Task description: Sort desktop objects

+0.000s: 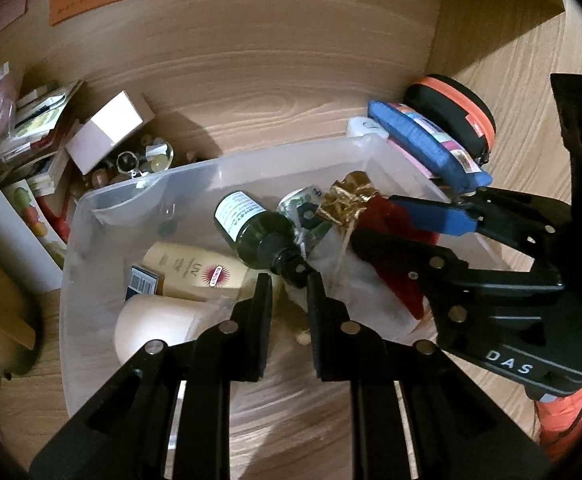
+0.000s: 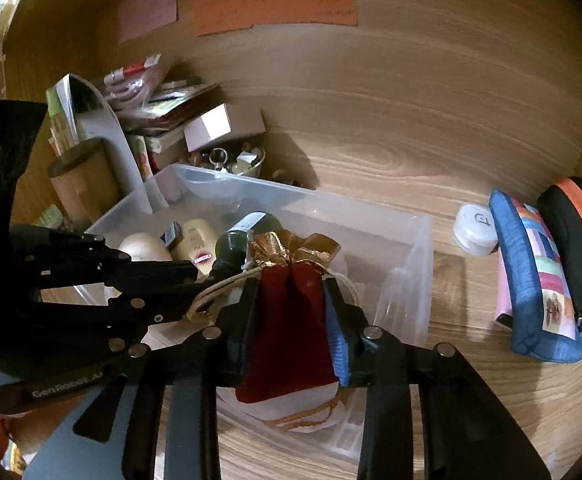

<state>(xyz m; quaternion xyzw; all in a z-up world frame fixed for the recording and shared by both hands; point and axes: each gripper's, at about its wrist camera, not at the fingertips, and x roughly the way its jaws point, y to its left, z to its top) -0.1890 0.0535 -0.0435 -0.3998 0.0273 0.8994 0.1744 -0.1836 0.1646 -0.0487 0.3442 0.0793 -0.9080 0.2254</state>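
Note:
A clear plastic bin (image 1: 251,164) (image 2: 407,240) holds a dark green bottle (image 1: 259,228) (image 2: 231,244), a cream tube (image 1: 195,268) (image 2: 199,240), a pale round thing (image 1: 155,324) and a small blue box (image 1: 143,280). My right gripper (image 2: 291,308) (image 1: 375,220) is shut on a red velvet pouch with gold trim (image 2: 287,316) (image 1: 395,276), held over the bin. My left gripper (image 1: 289,304) (image 2: 187,276) is open and empty, its fingers just below the bottle's cap.
On the wooden desk to the right lie a blue patchwork pouch (image 2: 535,284) (image 1: 427,148), a black and orange case (image 2: 579,244) (image 1: 459,112) and a white jar (image 2: 475,232). At the left are stacked books (image 1: 39,128), a white box (image 1: 107,132) (image 2: 219,124) and a bowl of trinkets (image 1: 147,156). Paper notes (image 2: 275,4) hang on the back wall.

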